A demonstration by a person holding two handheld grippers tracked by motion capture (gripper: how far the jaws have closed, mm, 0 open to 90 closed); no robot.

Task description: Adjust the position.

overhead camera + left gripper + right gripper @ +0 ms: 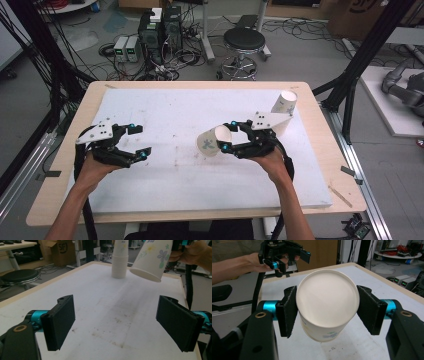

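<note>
Squeezing harder risked crumpling the paper cup (327, 302), which the right gripper (226, 136) held clamped above the table (165, 115); the left gripper (135, 141) hung with jaws apart, too far to catch a slip.

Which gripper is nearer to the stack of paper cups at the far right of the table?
Right. The right gripper, holding a single paper cup, is just in front of the stack of paper cups. The left gripper is open across the table, far left of the stack.

The white paper cup (325, 305) with a floral print is lifted clear of the table, tilted on its side. Its base faces the right gripper view; its open mouth points toward the table's left.
</note>
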